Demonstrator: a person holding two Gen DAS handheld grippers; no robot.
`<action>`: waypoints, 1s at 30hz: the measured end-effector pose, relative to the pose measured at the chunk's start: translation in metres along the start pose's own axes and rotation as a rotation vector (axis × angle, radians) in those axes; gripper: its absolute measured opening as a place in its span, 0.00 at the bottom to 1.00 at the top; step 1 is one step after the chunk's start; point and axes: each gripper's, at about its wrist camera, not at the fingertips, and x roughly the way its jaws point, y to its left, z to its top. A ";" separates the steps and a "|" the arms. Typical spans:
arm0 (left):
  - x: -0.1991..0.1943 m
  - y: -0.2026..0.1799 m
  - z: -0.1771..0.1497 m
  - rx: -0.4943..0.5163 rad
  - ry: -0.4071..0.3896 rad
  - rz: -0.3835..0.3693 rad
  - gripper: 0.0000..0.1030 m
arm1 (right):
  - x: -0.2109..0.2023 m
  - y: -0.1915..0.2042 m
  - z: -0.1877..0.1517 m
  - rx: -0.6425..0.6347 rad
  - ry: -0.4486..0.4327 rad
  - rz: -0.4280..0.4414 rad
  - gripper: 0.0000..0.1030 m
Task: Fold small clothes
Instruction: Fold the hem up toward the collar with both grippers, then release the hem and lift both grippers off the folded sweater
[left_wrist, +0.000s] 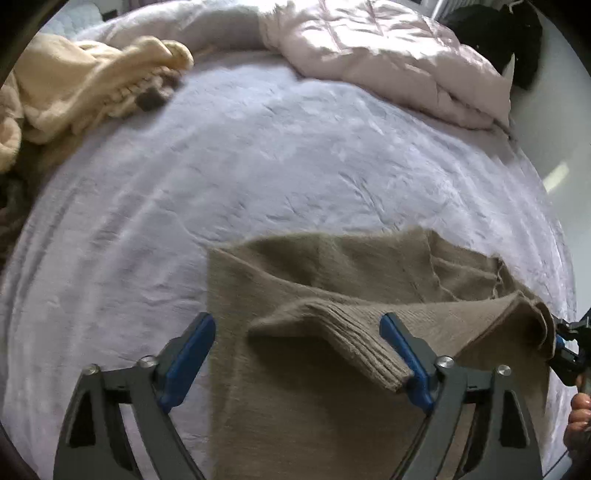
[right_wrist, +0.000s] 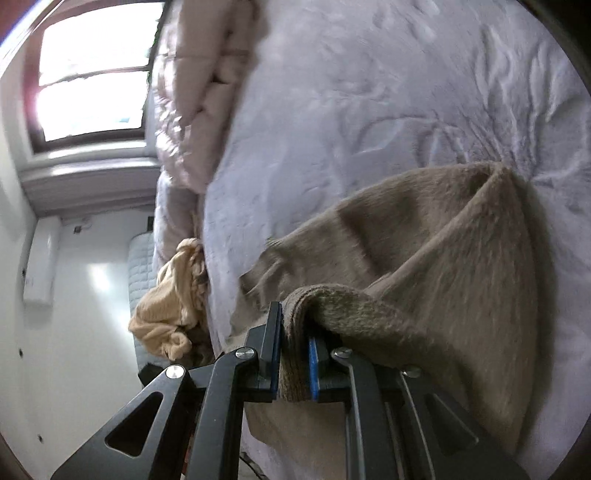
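Observation:
A brown knit garment (left_wrist: 332, 406) lies partly folded on the pale lilac bed sheet (left_wrist: 240, 166). In the left wrist view my left gripper (left_wrist: 297, 354) stands open above it. The garment's ribbed hem (left_wrist: 354, 343) lies between the jaws and leans against the right blue pad (left_wrist: 404, 363); the left pad is clear of it. At the right edge, my right gripper (left_wrist: 565, 350) pinches the raised corner of the same garment. In the right wrist view my right gripper (right_wrist: 295, 354) is shut on a ribbed fold of the brown garment (right_wrist: 424, 240), which drapes back onto the bed.
A cream knit garment (left_wrist: 92, 81) (right_wrist: 166, 306) is bunched at one side of the bed. A pink quilted duvet (left_wrist: 388, 55) (right_wrist: 184, 110) is heaped along the far edge. A person's fingers (left_wrist: 580, 417) show at the right. The window (right_wrist: 92, 74) and white floor lie beyond the bed.

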 end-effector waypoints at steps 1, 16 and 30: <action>-0.003 0.003 0.000 -0.005 0.003 -0.007 0.88 | 0.001 -0.003 0.003 0.024 0.004 -0.016 0.17; 0.001 -0.023 -0.034 0.085 0.163 -0.198 0.88 | -0.012 0.032 -0.010 -0.204 0.085 -0.066 0.58; 0.003 0.005 0.040 -0.061 -0.019 0.075 0.88 | -0.011 0.022 0.023 -0.167 -0.052 -0.187 0.58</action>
